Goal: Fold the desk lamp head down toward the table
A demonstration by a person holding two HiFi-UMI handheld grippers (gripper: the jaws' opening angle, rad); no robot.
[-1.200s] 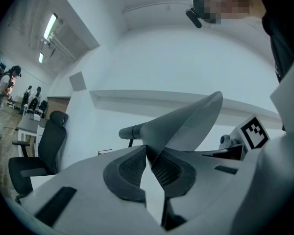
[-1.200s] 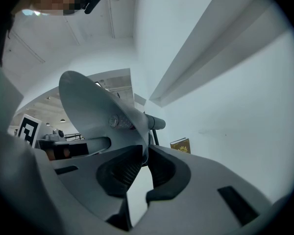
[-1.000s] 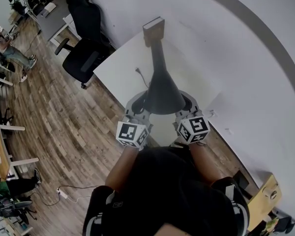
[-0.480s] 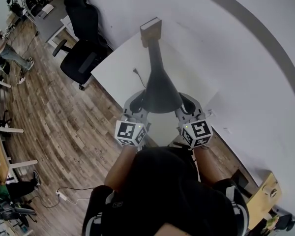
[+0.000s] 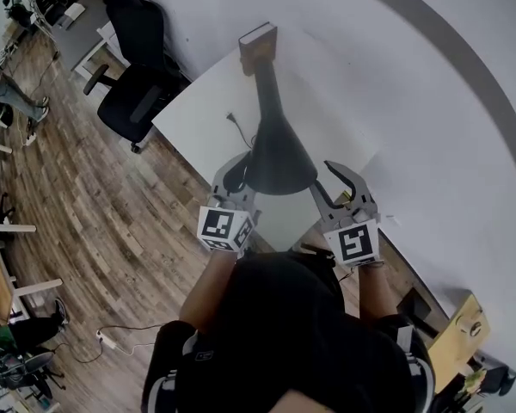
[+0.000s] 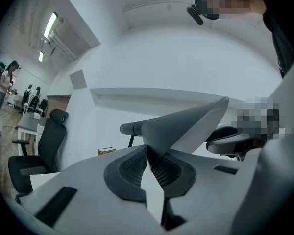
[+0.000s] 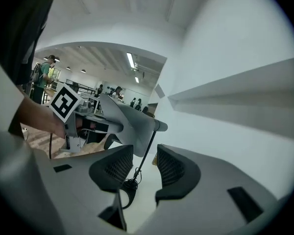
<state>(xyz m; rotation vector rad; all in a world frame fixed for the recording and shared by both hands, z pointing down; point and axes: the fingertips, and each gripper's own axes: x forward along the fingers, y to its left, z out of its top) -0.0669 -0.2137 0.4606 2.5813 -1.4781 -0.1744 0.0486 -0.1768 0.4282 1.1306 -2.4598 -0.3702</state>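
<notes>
Lamp head (image 5: 279, 157): dark cone shade, raised above the near end of the white counter (image 5: 198, 119), with its stem running back toward a book (image 5: 258, 41) at the far edge. Fold not yet done.

Left gripper (image 5: 234, 172): pinched tight on the shade's rim, likely to steady it and steer it downward.

Right gripper (image 5: 342, 186): just beside the shade's other side. Jaws have just been opening and now stand wide, with nothing between the pads (a release, probably to regrip).

Bright, even light; strong fisheye edge distortion
</notes>
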